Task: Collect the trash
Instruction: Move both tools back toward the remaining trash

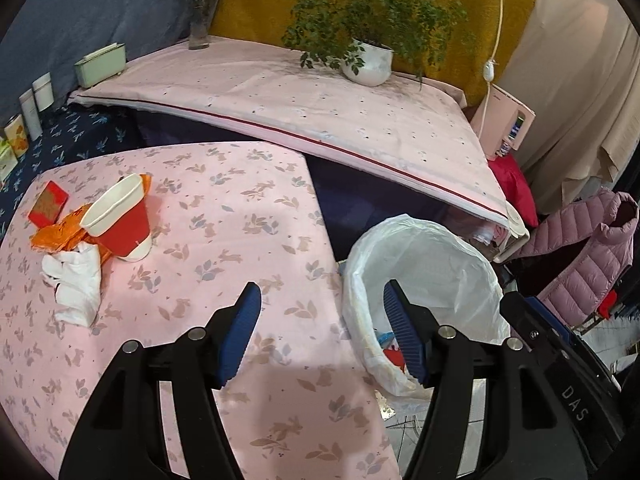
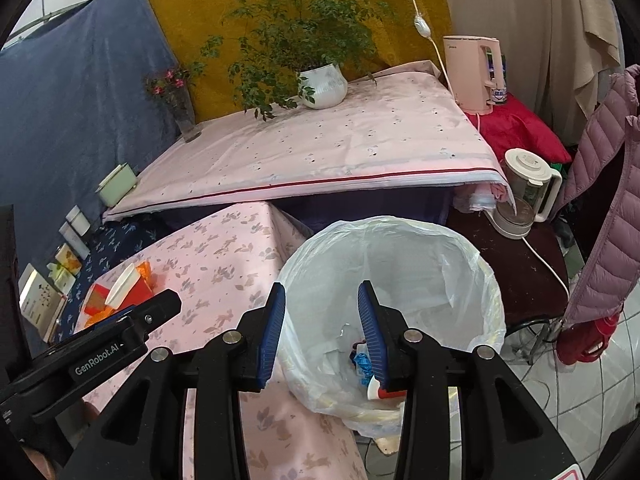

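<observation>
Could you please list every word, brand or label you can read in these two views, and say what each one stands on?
"GenRobot.AI": on the black body of the left claw, seen from the right wrist view.
"DAS": on the black device body at the right of the left wrist view.
Pink kettle: brand mark and sticker too small to read.
Boxes at left: print unreadable.

Red-white cup tipped on wrappers; lined bin beside table.
</observation>
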Tool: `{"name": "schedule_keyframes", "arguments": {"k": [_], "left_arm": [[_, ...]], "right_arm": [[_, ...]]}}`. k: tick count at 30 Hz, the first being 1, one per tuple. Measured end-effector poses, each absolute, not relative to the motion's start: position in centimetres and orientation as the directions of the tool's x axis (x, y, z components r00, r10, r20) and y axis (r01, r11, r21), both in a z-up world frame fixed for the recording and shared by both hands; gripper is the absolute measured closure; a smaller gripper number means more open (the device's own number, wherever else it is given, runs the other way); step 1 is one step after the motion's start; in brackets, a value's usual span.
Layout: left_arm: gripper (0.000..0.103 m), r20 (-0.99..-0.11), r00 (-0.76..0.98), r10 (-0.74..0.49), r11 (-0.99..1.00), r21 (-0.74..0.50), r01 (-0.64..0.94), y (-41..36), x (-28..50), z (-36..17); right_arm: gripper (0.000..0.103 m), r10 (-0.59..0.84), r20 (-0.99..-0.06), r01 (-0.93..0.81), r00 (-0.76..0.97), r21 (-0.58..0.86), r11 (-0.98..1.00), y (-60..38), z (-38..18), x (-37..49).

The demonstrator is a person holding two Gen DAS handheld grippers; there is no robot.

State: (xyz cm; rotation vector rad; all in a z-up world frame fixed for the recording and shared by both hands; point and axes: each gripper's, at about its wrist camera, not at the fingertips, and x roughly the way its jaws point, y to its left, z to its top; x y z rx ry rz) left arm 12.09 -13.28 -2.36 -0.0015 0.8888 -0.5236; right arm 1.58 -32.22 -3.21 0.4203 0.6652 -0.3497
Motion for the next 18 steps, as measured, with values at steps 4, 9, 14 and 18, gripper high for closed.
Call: {"name": "schedule_keyframes", "arguments": {"k": [4,9,14,18], "left_arm": [[0.043,-0.741,0.529,-0.413,0.896,-0.228,0.381,-10.5,13.0,-2.6],[0.034,-0.744,0.550,-0.380,0.922,-0.252,0.296,-6.5,14.2,-3.1],[0.032,-0.763,0.558,-0.326,0.945,-0.261,0.196,-2.3,15.7,-4.3],[0.032,-0.786,0.550,-0.282,0.957,-0.267,0.110,1.2,16.9,-5.8]], "right_arm": [[0.066,-0.147,-0.657,0.400,0.740,0.255,0.880,-30.1,-3.0,2.6],[0.060,-0.116,-0.658,0.352,0.744,0.238,0.905,-27.2,-2.7,4.2],[0.059,-0.077,-0.669,0.306,0.740,0.231,0.924,-24.2,-2.9,5.9],[0.059,-0.041,-0.680,0.265,0.732,0.229,0.937,-21.9,-3.3,7.3]]}}
